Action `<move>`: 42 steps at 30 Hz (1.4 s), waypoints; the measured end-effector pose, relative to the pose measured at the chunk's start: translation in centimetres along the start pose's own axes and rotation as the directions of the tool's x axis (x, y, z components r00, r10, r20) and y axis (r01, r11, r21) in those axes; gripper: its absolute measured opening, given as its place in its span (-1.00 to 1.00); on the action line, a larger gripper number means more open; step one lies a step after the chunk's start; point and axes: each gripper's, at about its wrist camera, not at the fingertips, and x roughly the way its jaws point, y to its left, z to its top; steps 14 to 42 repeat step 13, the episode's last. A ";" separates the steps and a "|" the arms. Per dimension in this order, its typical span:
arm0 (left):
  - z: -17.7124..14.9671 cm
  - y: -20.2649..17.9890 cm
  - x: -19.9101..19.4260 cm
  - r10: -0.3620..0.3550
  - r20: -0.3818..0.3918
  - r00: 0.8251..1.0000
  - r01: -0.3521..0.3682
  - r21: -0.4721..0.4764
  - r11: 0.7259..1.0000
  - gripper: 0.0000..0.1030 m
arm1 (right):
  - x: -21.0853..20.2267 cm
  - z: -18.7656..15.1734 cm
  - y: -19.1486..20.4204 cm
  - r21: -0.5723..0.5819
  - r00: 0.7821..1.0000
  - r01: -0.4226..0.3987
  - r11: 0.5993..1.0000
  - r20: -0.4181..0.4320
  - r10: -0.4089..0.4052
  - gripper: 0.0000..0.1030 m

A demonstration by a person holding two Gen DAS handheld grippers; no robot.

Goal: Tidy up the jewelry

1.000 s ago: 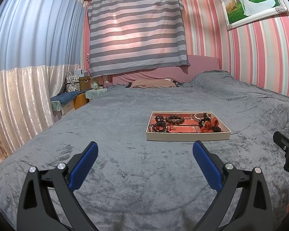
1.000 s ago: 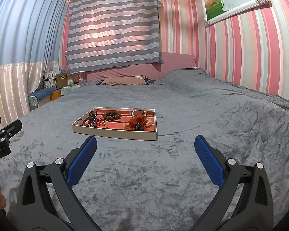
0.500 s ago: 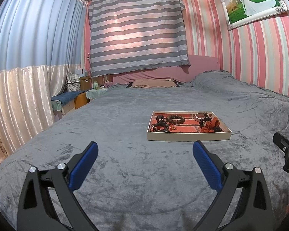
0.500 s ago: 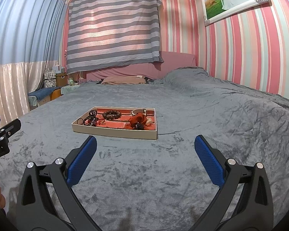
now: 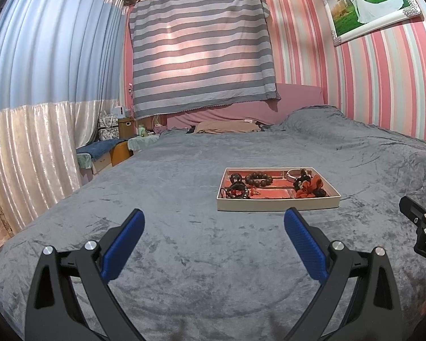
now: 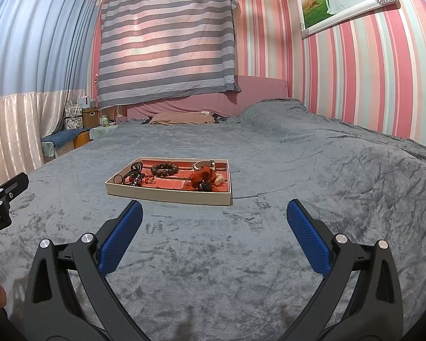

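- Bed (image 5: 184, 255) (image 6: 312, 176): covered by a wrinkled grey blanket, it fills the lower half of both wrist views and carries everything listed below.
- Left gripper (image 5: 214, 227): hovers above the blanket with its jaws spread wide and nothing between the blue pads (image 5: 122, 245). The tray lies ahead of it and to its right, well apart.
- Right gripper (image 6: 214, 218): likewise above the blanket, jaws released and empty, blue pads (image 6: 308, 237) far apart. The tray lies ahead and slightly left, near the left pad's tip but clear of it.
- Tray (image 5: 278, 203) (image 6: 167, 194): a shallow cream box with a red lining, flat on the blanket between the two grippers' lines of sight. It holds all the jewelry.
- Scrunchie (image 5: 309, 189) (image 6: 203, 177): orange-red fabric at the tray's right end.
- Bead bracelet (image 5: 259, 179) (image 6: 164, 169): dark brown, in the middle toward the far wall.
- Hair ties (image 5: 237, 189) (image 6: 132, 176): black loops heaped at the left end.
- Bangle (image 5: 294, 174) (image 6: 203, 164): pale, at the far right corner.
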 end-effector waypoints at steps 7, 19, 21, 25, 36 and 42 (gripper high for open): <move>0.2 0.1 0.1 -0.015 -0.019 1.000 0.015 -0.004 1.000 0.87 | 0.1 -0.1 -0.3 0.002 1.000 -0.001 1.000 -0.006 0.001 0.92; 0.3 0.1 -0.2 -0.010 -0.016 1.000 0.010 -0.004 1.000 0.91 | 0.1 -0.1 -0.3 0.002 1.000 -0.001 1.000 -0.006 0.001 0.92; 0.3 0.1 -0.2 -0.010 -0.016 1.000 0.010 -0.004 1.000 0.91 | 0.1 -0.1 -0.3 0.002 1.000 -0.001 1.000 -0.006 0.001 0.92; 0.3 0.1 -0.2 -0.010 -0.016 1.000 0.010 -0.004 1.000 0.91 | 0.1 -0.1 -0.3 0.002 1.000 -0.001 1.000 -0.006 0.001 0.92; 0.3 0.1 -0.2 -0.010 -0.016 1.000 0.010 -0.004 1.000 0.91 | 0.1 -0.1 -0.3 0.002 1.000 -0.001 1.000 -0.006 0.001 0.92; 0.3 0.1 -0.2 -0.010 -0.016 1.000 0.010 -0.004 1.000 0.91 | 0.1 -0.1 -0.3 0.002 1.000 -0.001 1.000 -0.006 0.001 0.92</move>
